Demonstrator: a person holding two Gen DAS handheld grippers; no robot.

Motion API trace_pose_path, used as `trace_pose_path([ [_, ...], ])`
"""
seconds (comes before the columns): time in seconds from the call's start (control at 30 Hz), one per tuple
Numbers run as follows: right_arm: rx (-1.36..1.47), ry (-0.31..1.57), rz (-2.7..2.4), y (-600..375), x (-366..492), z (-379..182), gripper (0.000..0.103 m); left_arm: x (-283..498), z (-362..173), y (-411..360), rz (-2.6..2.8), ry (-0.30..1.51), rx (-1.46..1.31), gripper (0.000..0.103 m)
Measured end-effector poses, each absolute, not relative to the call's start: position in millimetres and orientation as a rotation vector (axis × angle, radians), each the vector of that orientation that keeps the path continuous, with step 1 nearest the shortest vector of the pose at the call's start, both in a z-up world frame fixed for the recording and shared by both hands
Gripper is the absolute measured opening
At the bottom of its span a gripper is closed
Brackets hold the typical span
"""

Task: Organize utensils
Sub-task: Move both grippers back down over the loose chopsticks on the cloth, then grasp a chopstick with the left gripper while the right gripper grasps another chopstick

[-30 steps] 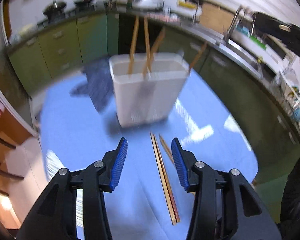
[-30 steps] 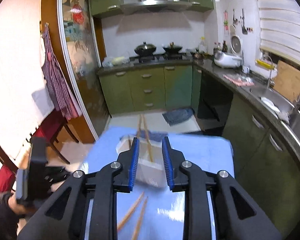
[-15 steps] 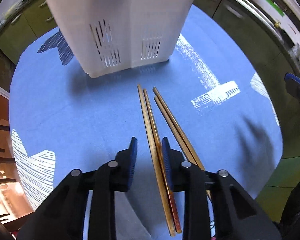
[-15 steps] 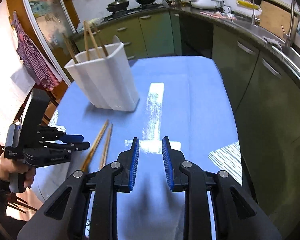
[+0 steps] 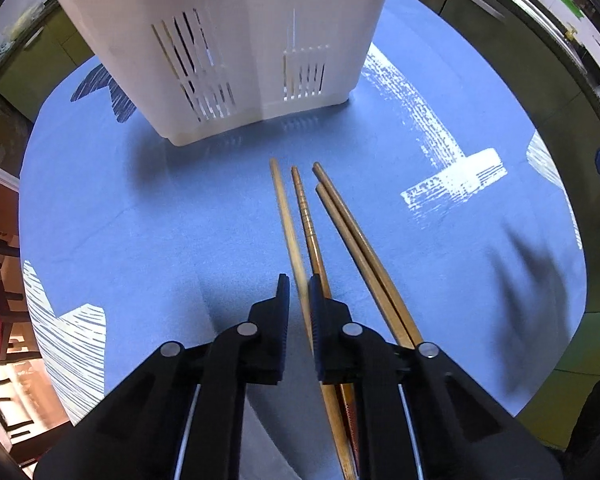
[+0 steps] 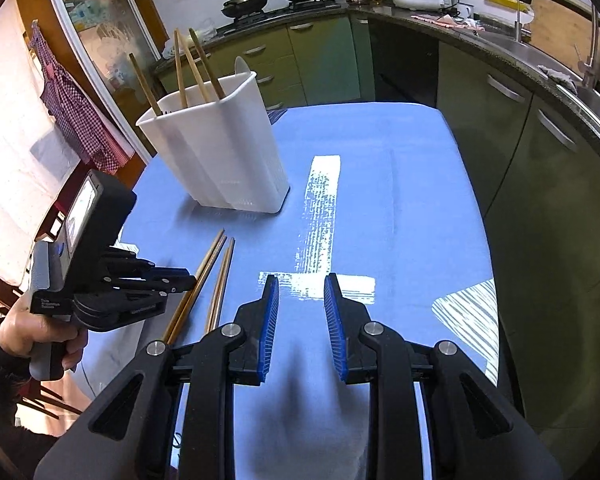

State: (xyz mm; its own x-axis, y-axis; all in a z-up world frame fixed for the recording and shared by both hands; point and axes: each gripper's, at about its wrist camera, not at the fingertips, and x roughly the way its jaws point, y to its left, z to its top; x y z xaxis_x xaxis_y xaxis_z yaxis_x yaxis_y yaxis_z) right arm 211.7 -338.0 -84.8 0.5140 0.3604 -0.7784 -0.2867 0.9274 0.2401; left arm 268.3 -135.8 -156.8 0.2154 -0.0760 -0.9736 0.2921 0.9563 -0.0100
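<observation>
Left hand-held gripper pinching a pale chopstick on the blue counter

The left hand-held gripper has its ribbed blue pads pressed onto one slim, pale wooden chopstick; three darker chopsticks lie just beside it on the smooth blue counter. Near their tips stands the white plastic holder, slotted low on its walls, with more sticks upright inside. The right hand-held gripper hovers slightly spread, gripping nothing.

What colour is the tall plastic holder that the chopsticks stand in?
White. The tall slotted plastic utensil holder shows best in the right wrist view.
</observation>
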Motion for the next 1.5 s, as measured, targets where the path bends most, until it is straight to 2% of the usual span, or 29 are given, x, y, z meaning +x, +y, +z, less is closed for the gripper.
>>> trace_pose_path([
  [0.33, 0.042, 0.990, 0.399, -319.5, 218.2, -95.6, 0.024, 274.2, -163.2, -138.9, -0.242, 1.322, 0.185, 0.006],
  [0.9, -0.043, 1.234, 0.526, -226.5, 253.0, -161.8, 0.024, 215.0, -53.4, -67.9, -0.270, 1.019, 0.075, 0.006],
  [1.17, -0.128, 1.264, 0.482, -200.8, 264.8, -171.7, 0.013, 199.2, -43.7, -49.7, -0.279, 0.980, 0.050, 0.006],
  [1.5, -0.187, 1.288, 0.436, -184.0, 267.0, -176.7, 0.010, 192.7, -42.5, -40.6, -0.293, 0.967, 0.038, 0.006],
])
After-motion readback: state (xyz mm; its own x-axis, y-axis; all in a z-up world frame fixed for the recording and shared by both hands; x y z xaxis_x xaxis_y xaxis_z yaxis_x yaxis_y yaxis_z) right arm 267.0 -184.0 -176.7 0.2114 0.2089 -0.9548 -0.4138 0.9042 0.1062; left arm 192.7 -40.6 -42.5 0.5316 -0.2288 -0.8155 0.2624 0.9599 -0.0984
